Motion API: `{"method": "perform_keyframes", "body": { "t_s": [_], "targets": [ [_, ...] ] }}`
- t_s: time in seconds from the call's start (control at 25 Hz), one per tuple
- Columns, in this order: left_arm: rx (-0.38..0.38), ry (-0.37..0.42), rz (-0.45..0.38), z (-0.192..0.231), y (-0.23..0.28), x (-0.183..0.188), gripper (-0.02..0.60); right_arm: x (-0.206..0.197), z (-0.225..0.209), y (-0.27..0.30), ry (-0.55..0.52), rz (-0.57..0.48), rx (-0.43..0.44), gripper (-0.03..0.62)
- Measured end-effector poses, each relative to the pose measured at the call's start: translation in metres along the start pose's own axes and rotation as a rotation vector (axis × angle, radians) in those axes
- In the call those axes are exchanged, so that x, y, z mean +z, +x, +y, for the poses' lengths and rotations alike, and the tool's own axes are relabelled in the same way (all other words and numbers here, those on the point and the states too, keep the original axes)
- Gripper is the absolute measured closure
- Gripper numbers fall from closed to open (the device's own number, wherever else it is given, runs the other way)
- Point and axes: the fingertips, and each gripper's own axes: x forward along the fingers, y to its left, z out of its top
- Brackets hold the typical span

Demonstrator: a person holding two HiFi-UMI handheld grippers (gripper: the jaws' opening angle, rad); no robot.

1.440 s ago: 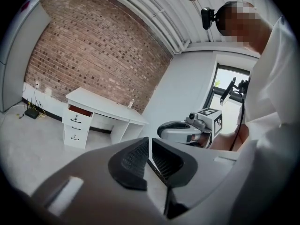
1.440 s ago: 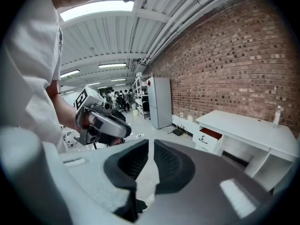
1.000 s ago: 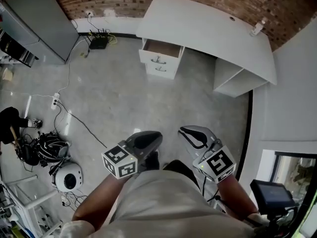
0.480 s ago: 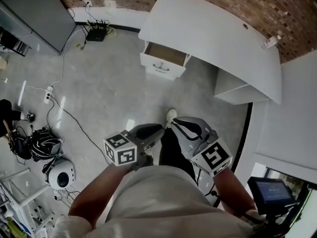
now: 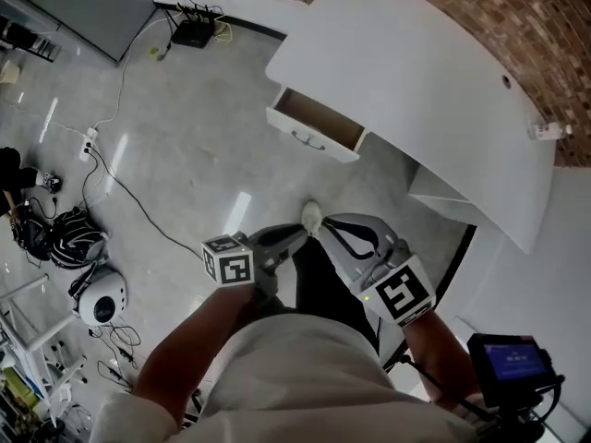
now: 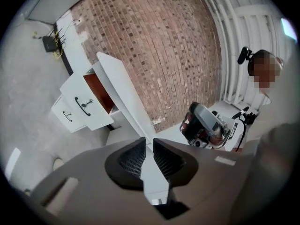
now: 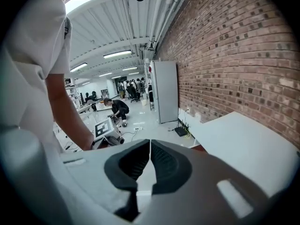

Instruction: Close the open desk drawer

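Note:
The white desk (image 5: 434,90) stands against the brick wall. Its top drawer (image 5: 319,129) is pulled open under the desk's left end, and the brown inside shows. In the left gripper view the open drawer (image 6: 89,106) with its black handle sits above a shut lower drawer (image 6: 65,117). My left gripper (image 5: 294,238) and right gripper (image 5: 340,227) hang side by side in front of my body, well short of the drawer. Both are shut and hold nothing. The right gripper view looks along the desk top (image 7: 243,144), past its shut jaws (image 7: 150,143).
Cables and a power strip (image 5: 90,138) trail over the grey floor at left, near a white round device (image 5: 100,307) and black gear (image 5: 65,247). A grey cabinet (image 5: 83,3) stands at the far left. My shoe (image 5: 312,216) shows below the drawer. A small screen (image 5: 510,363) sits lower right.
I have stepped closer to the desk, so the drawer now lies nearer and lower in the head view. A leg and shoe came into view. Both grippers stay shut.

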Motion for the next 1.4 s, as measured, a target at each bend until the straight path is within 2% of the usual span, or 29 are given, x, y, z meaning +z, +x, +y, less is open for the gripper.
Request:
{"method": "perform_keyframes", "body": {
  "t_s": [0.24, 0.44, 0.64, 0.84, 1.08, 1.4],
  "targets": [
    [0.023, -0.153, -0.075, 0.085, 0.052, 0.016, 0.523, -0.034, -0.051, 0.024, 0.003, 0.092, 0.069, 0.586],
    [0.099, -0.178, -0.108, 0.154, 0.075, 0.027, 0.506, -0.052, -0.074, 0.038, -0.009, 0.150, 0.127, 0.586],
    [0.104, -0.300, -0.196, 0.219, 0.095, 0.036, 0.505, -0.070, -0.092, 0.057, -0.018, 0.184, 0.160, 0.586],
    [0.177, -0.329, -0.273, 0.283, 0.111, 0.049, 0.506, -0.095, -0.112, 0.081, -0.019, 0.215, 0.195, 0.586],
    [0.148, -0.411, -0.345, 0.311, 0.122, 0.048, 0.506, -0.109, -0.116, 0.090, -0.001, 0.240, 0.209, 0.585],
    [0.085, -0.465, -0.412, 0.324, 0.131, 0.056, 0.505, -0.123, -0.114, 0.095, 0.025, 0.265, 0.230, 0.586]
  ]
}}
